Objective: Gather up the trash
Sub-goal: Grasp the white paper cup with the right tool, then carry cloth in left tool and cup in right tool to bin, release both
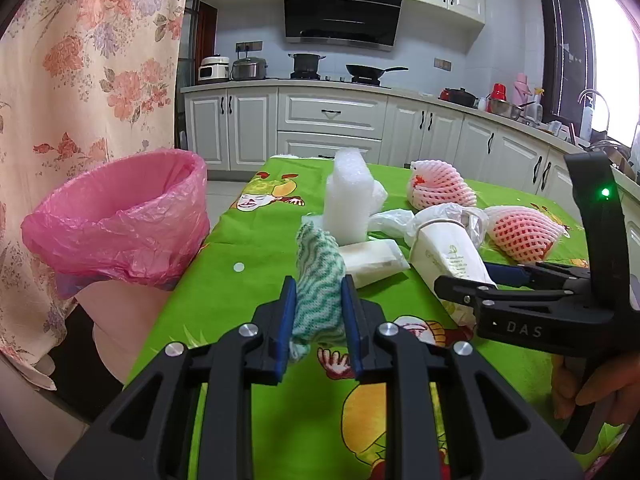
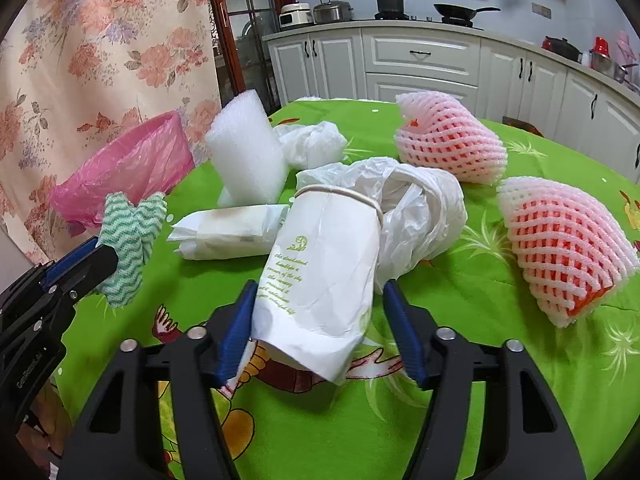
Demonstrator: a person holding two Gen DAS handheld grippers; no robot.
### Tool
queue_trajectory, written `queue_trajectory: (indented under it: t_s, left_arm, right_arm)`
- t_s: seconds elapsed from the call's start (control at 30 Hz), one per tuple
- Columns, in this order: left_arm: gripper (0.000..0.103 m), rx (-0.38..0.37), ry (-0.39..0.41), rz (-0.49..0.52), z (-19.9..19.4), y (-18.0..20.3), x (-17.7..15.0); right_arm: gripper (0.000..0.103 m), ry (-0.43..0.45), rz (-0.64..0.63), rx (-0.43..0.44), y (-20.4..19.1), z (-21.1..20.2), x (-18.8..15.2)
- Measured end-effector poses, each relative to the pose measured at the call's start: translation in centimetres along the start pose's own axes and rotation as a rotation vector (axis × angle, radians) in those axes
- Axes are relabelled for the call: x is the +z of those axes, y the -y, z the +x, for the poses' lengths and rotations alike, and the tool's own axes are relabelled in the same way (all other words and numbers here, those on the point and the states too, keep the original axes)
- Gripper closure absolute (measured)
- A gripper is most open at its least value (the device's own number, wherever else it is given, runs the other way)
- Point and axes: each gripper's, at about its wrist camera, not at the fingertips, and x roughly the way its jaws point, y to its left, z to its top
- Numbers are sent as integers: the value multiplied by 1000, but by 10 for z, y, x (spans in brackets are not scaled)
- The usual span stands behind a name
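My left gripper (image 1: 318,284) is shut on a green-and-white wavy cloth (image 1: 318,260), which it holds above the green tablecloth (image 1: 248,248). In the right wrist view that cloth (image 2: 128,240) sticks up from the left gripper (image 2: 96,258) at the left edge. A white paper cup (image 2: 324,248) lies on its side, with a rubber band and a white plastic bag (image 2: 420,204) at its far end. My right gripper (image 2: 320,288) straddles the cup's near end. Its left pad is against the cup and its right pad stands off with a gap. The pink-lined bin (image 1: 120,220) stands at the table's left edge.
A white foam block (image 2: 244,152), a flat white packet (image 2: 228,232) and two pink foam fruit nets (image 2: 448,136) (image 2: 560,240) lie on the table (image 2: 480,360). A floral curtain (image 1: 80,80) hangs behind the bin. Kitchen cabinets (image 1: 328,120) line the back.
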Motion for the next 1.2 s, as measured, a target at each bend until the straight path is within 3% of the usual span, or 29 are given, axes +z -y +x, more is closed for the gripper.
queue_trajectory:
  t_s: [0.03, 0.6, 1.2]
  left_arm:
    - [81, 1, 0, 1, 0, 0, 0]
    - [81, 3, 21, 22, -16, 8, 1]
    - [81, 30, 102, 13, -44, -3, 14]
  right_arm:
    - [52, -5, 1, 4, 0, 1, 0]
    - [53, 72, -28, 29, -2, -34, -17]
    - [53, 165, -112, 98, -39, -60, 11]
